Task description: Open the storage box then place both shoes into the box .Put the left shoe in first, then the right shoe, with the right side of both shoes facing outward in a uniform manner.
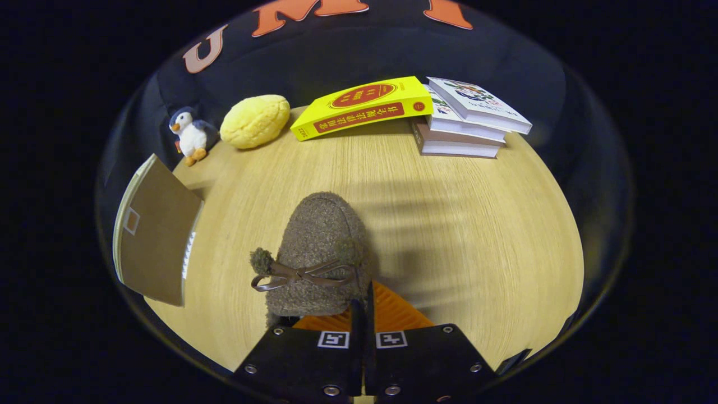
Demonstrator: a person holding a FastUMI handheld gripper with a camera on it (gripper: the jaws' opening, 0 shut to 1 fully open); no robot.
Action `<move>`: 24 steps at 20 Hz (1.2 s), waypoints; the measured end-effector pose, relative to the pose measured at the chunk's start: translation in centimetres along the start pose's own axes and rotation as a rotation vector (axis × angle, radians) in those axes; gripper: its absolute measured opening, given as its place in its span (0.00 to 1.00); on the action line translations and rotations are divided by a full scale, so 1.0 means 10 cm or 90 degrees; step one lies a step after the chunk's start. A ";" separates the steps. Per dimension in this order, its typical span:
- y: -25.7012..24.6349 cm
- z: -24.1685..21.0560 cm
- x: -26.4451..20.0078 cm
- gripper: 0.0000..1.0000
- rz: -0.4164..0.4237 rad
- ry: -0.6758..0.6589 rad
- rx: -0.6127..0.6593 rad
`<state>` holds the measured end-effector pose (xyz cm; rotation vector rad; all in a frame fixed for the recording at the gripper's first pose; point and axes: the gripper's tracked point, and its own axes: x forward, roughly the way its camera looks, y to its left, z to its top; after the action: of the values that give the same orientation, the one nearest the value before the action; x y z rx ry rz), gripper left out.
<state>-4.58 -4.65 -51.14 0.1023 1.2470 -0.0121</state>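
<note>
A brown fuzzy shoe (317,252) with a small bow and a pompom hangs just ahead of my fingers, toe pointing away, and throws a shadow on the wooden table (449,224) to its right. My gripper (363,307) is shut on the shoe's rear rim, the fingers almost touching with a thin edge pinched between them. The storage box (154,238) stands to the left of the shoe, showing a brown panel and a pale rim. Its inside is hidden from here.
Along the table's far edge sit a penguin toy (190,134), a yellow bun-shaped plush (255,120), a yellow book (364,106) and a stack of books (468,118). Bare wood lies between the shoe and these things.
</note>
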 end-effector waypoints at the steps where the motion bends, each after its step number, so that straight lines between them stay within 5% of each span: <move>1: 0.09 0.06 -0.10 0.03 0.003 -0.006 0.008; 11: 1.63 0.86 -1.14 0.03 0.091 -0.068 0.011; 20: 3.29 0.94 -1.09 0.03 0.165 -0.043 -0.018; 24: 3.62 0.81 -0.84 0.03 0.139 -0.017 -0.025</move>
<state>2.77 30.32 -38.10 0.2036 1.2028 0.1993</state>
